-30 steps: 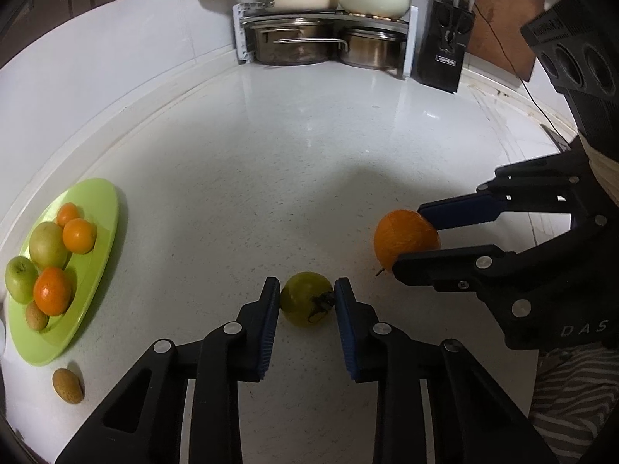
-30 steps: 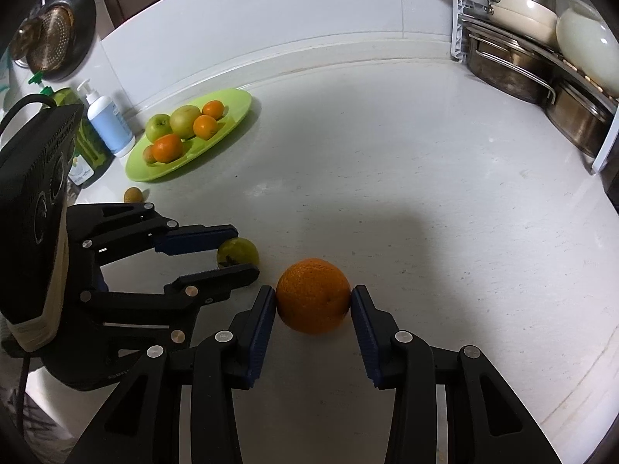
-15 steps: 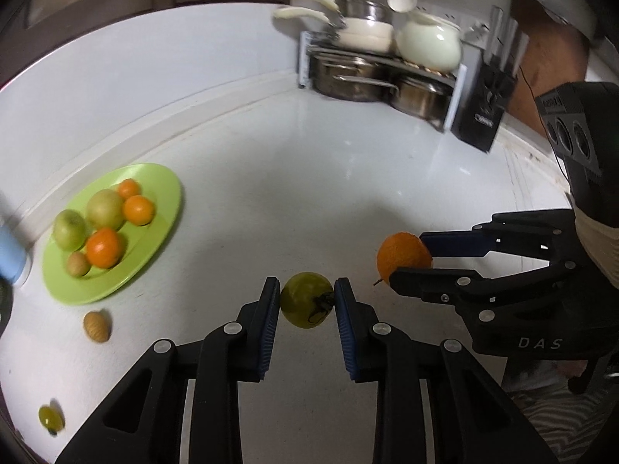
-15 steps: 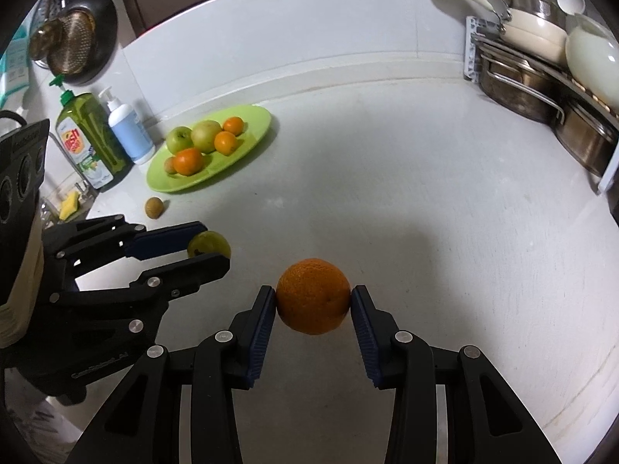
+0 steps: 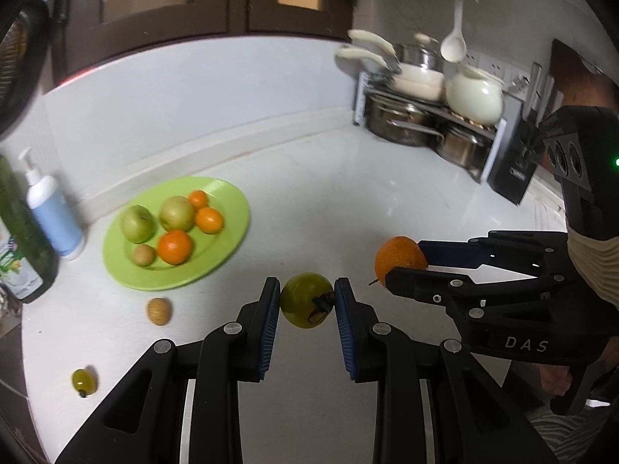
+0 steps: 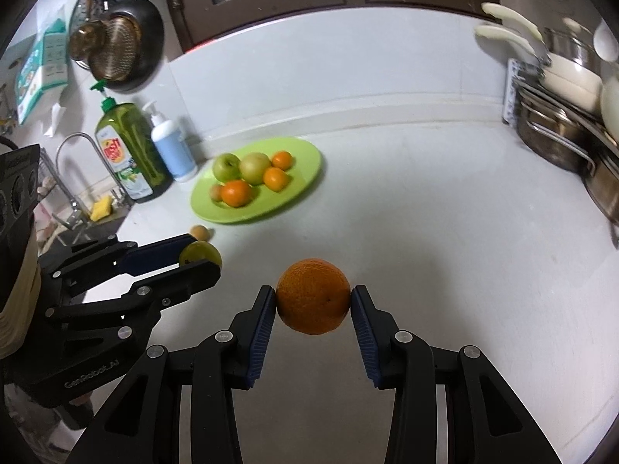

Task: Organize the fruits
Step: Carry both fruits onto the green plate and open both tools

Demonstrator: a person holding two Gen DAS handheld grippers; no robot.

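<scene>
Above the white counter (image 5: 348, 193): left gripper (image 5: 307, 303) clamped on green fruit (image 5: 305, 303), right gripper (image 6: 313, 303) clamped on large orange (image 6: 313, 295), both raised clear, presumably for transfer to green plate (image 5: 228, 201). On plate: two apples, three oranges, one small brown fruit. Loose on counter: one brown fruit (image 5: 158, 311), one small green fruit (image 5: 83, 381).

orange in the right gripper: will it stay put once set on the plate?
Probably not: the orange is round, so it may roll on the shallow green plate. Its dimpled skin likely grips the right gripper's ribbed pads well.
</scene>
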